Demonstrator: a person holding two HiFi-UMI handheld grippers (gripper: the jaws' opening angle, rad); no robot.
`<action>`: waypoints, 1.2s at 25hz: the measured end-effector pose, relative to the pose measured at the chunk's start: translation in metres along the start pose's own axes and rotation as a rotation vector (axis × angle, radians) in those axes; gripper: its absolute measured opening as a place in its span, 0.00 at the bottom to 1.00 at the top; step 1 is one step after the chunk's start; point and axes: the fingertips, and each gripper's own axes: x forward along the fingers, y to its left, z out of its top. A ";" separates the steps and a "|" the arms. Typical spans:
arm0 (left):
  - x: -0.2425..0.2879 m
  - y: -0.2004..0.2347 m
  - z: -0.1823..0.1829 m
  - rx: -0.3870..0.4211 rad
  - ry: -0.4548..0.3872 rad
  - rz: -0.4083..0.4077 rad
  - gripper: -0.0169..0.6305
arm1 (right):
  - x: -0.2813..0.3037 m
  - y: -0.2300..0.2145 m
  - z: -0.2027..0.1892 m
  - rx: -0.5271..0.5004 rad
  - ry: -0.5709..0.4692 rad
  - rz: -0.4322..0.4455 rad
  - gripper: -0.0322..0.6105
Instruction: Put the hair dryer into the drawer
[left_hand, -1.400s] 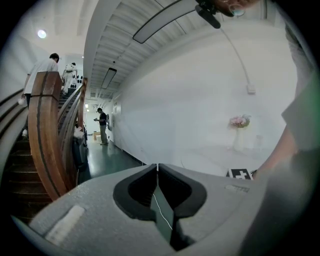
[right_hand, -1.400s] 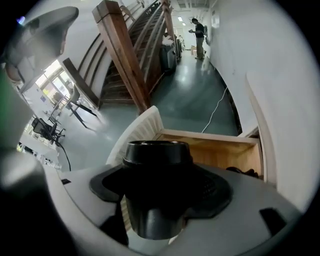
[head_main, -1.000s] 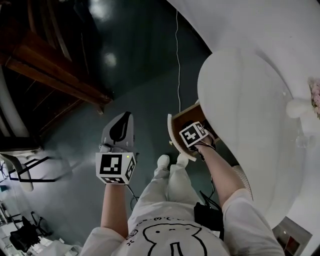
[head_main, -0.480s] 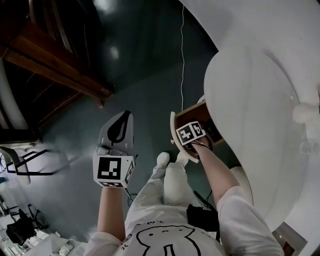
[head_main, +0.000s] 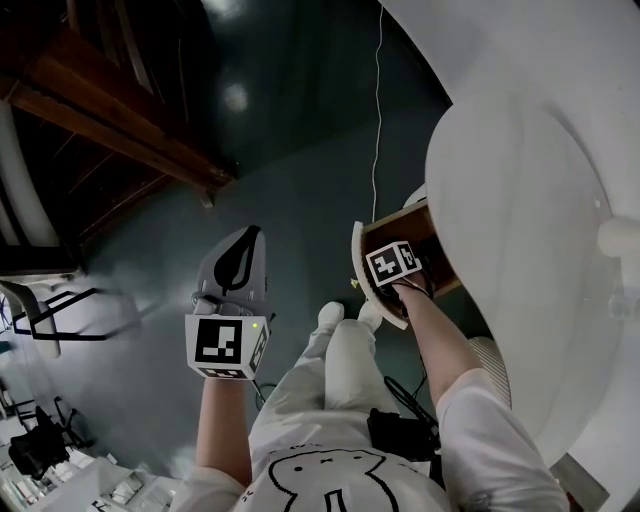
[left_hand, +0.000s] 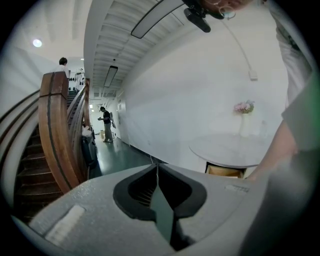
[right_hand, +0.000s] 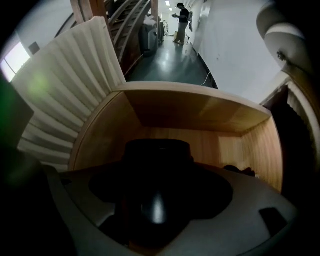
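Your right gripper (head_main: 395, 268) clamps the black, barrel-shaped hair dryer (right_hand: 157, 152) inside the open light-wood drawer (right_hand: 200, 112). Your left gripper (left_hand: 157, 169) hangs well apart, jaws together on nothing.

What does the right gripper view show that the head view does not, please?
Only the right gripper view: the black hair dryer in the right claw, the wooden inside of the drawer, and a distant person. Only the head view: the left claw out over the floor, and the holder's arms and legs. Both: the open drawer and the dark floor.
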 end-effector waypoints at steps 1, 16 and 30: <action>0.000 0.000 -0.001 0.000 0.000 0.000 0.06 | 0.002 0.001 -0.001 -0.010 0.001 0.011 0.58; -0.009 0.009 -0.018 -0.012 0.015 0.012 0.06 | 0.013 0.013 -0.006 -0.124 0.070 0.028 0.58; -0.013 -0.014 0.026 -0.010 -0.064 -0.041 0.06 | -0.049 0.024 -0.013 -0.136 0.095 0.085 0.58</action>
